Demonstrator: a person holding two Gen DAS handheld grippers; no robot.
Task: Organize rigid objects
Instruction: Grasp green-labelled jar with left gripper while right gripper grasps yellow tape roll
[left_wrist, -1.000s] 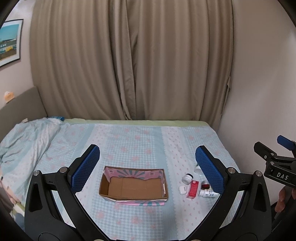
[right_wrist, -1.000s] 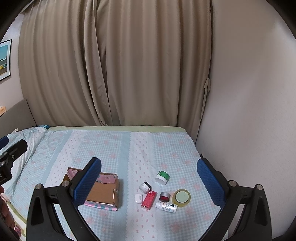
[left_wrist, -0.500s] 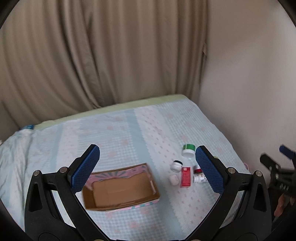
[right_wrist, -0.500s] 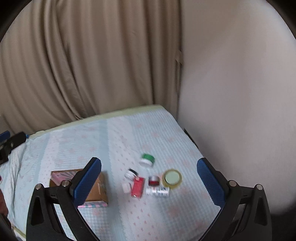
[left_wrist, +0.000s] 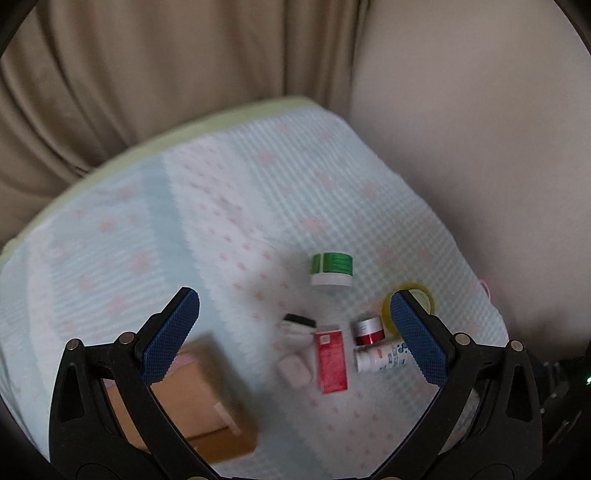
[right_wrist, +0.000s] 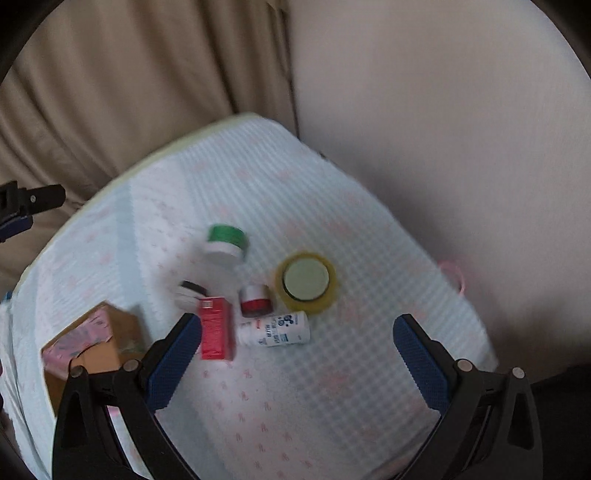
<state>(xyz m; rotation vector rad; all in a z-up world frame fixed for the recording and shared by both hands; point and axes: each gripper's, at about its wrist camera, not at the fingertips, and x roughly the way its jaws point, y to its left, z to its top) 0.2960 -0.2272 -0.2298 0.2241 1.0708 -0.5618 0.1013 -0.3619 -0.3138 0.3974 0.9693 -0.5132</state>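
Small items lie clustered on the bed: a green-lidded jar (left_wrist: 331, 268) (right_wrist: 225, 243), a red box (left_wrist: 331, 360) (right_wrist: 215, 328), a red-and-silver jar (left_wrist: 368, 329) (right_wrist: 255, 300), a white bottle on its side (left_wrist: 380, 360) (right_wrist: 275, 329), a yellow tape roll (left_wrist: 419, 295) (right_wrist: 306, 282), a black-lidded white jar (left_wrist: 297, 326) (right_wrist: 189, 291) and a small white case (left_wrist: 294, 371). An open cardboard box (left_wrist: 199, 402) (right_wrist: 92, 343) lies to their left. My left gripper (left_wrist: 295, 338) is open above the cluster. My right gripper (right_wrist: 297, 363) is open above the bed just in front of the cluster.
The bed has a light blue and white sheet with pink dots (left_wrist: 240, 206) (right_wrist: 332, 369). Beige curtains (left_wrist: 147, 74) hang behind it and a plain wall (right_wrist: 443, 110) borders its right side. The left gripper's tip shows at the left edge of the right wrist view (right_wrist: 22, 206).
Both grippers have swung right and tilted down toward the bed, closing in on the item cluster. The cardboard box has slid to the lower left of both views. Jaws stay open.
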